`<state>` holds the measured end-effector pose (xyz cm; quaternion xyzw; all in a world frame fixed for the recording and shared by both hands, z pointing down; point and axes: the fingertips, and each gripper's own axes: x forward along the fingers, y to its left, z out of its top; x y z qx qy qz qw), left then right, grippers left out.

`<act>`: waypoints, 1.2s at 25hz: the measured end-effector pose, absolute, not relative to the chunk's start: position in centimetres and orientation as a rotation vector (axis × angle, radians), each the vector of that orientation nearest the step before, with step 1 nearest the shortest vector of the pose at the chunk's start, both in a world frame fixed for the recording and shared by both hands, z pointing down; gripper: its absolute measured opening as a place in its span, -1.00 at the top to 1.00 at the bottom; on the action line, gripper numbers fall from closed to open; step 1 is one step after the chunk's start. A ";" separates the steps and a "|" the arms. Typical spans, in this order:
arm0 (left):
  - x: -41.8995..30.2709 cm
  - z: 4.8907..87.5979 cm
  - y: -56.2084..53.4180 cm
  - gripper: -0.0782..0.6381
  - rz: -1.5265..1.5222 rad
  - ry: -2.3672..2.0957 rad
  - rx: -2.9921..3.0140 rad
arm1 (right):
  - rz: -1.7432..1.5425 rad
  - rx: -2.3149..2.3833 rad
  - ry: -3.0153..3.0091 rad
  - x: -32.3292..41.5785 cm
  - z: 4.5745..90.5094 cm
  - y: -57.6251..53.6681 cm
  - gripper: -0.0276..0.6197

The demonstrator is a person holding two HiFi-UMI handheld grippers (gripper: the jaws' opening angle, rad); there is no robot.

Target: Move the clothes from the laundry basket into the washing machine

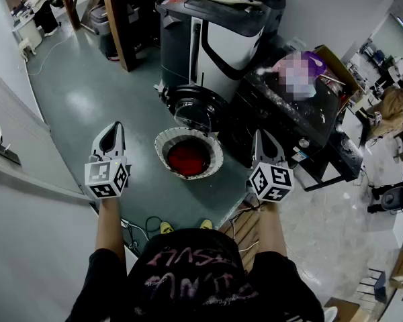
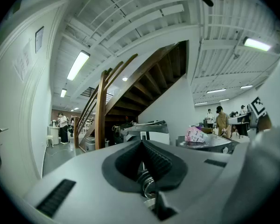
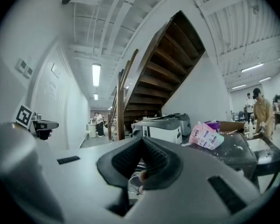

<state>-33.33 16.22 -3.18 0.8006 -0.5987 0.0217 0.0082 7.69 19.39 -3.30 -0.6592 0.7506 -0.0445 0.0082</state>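
Seen from above, a person holds the left gripper (image 1: pixel 113 131) and right gripper (image 1: pixel 263 139) level - both with jaws pressed together, nothing between them. On the floor between them sits a white laundry basket (image 1: pixel 162 139) holding red clothes (image 1: pixel 187 158), just in front of the washing machine (image 1: pixel 221 39).

The grey-green floor (image 1: pixel 87 92) is shining under the lights and carrying the white laundry basket (image 1: pixel 215 154) just in front of the washing machine (image 1: pixel 215 45). A dark worktable (image 1: pixel 302 123) is standing beside the machine, and cables (image 1: pixel 150 220) are trailing near the person's yellow shoes (image 1: pixel 166 228).
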 end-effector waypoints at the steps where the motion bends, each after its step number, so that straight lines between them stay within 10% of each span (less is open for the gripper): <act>1: -33.3 -3.2 16.2 0.75 0.070 -1.866 2.507 | -0.139 -2.060 2.345 7.5 -3.3 19.4 0.91; 30: -34.9 -0.6 15.4 0.75 0.094 -1.715 2.554 | -0.203 -2.132 2.349 3.3 -0.6 19.6 0.90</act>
